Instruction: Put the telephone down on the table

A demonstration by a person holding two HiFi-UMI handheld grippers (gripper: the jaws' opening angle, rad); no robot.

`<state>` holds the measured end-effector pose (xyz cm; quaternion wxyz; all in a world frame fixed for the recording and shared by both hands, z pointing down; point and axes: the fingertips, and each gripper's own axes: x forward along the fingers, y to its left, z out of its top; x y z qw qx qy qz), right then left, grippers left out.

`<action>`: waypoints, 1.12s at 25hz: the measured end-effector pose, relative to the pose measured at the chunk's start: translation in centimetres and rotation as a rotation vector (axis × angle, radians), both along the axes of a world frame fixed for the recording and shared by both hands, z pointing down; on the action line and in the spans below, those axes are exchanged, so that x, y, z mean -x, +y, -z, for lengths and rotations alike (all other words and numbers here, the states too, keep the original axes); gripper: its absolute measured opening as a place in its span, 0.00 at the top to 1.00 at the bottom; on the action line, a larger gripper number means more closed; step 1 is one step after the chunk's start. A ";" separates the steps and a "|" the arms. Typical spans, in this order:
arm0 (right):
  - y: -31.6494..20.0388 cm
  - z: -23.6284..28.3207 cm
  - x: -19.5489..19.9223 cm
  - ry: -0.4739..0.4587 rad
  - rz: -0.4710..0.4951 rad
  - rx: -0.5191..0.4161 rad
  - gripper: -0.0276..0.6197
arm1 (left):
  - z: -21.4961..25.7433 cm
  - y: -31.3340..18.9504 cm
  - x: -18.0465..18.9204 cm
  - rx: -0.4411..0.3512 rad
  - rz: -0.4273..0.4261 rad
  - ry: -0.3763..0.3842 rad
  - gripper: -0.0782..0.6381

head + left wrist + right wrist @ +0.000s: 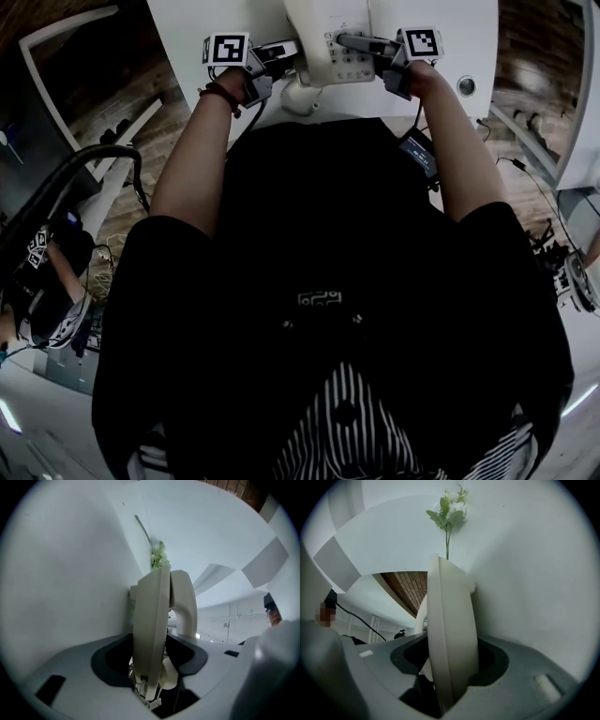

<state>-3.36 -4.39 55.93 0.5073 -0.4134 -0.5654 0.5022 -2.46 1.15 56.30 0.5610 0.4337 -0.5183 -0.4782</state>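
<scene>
Telephone (328,42) sits low over the white table (450,28), contact with the top not discernible. The left gripper (150,677) and right gripper (451,679) each have their jaws set wide and closed on one end of the cream base. We judge it a stiff, smooth, fairly light plastic shell that is apt to slip. The handset (185,602) only rests on its cradle, so we would hold the base ends and keep it level.

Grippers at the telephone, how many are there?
2. The left gripper has the left edge of the telephone between its jaws, and the right gripper has its right edge. None seems hidden.
</scene>
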 end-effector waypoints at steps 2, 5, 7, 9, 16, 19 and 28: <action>-0.9 0.0 0.5 -0.016 -0.014 -0.021 0.60 | -0.4 0.2 0.3 0.028 -0.009 -0.021 0.60; -1.8 0.3 1.5 -0.059 -0.032 -0.058 0.57 | -0.5 0.9 0.8 0.040 0.019 -0.018 0.60; -2.4 -0.1 1.6 -0.060 -0.027 -0.109 0.56 | -0.6 0.9 0.7 0.043 0.011 -0.022 0.60; -3.1 -1.0 1.3 -0.024 -0.028 -0.177 0.55 | -0.6 0.8 0.6 0.048 -0.001 -0.030 0.60; -3.3 -1.3 1.7 -0.080 -0.054 -0.283 0.51 | -1.1 0.9 0.7 0.051 0.026 -0.035 0.60; -3.7 -1.4 1.7 -0.110 -0.055 -0.342 0.50 | -1.1 0.8 0.6 0.056 0.016 -0.035 0.60; -5.0 -1.7 2.0 -0.287 0.037 -0.612 0.42 | -0.9 1.3 0.9 0.104 0.009 -0.119 0.60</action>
